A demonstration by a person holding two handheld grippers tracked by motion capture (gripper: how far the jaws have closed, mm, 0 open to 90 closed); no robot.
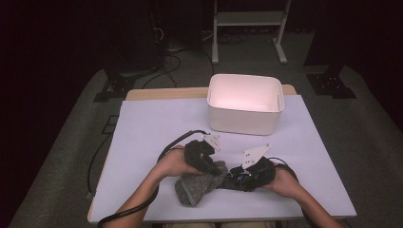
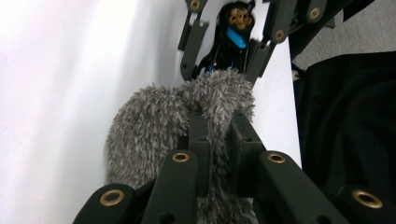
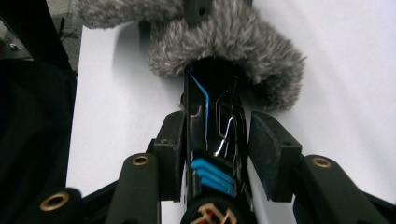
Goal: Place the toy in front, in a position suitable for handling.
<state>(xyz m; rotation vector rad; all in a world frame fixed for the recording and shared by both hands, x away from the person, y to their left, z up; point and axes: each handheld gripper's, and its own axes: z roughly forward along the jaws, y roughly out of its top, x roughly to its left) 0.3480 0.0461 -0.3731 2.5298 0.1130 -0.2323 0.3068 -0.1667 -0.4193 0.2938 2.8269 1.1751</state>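
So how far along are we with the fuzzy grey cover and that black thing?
Done: the black item's far end sits in the grey cover's mouth. In hand: the left gripper pinches the cover's edge, the right gripper grips the item. Left: most of it is outside; the white bin probably comes last.

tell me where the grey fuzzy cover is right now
In the high view the grey fuzzy cover lies on the white table near the front edge, between the two grippers: the left gripper pinches it, and the black device enters its mouth.

black object's far end (image 3: pixel 219 84) hidden inside grey fuzzy cover (image 3: pixel 243 42)
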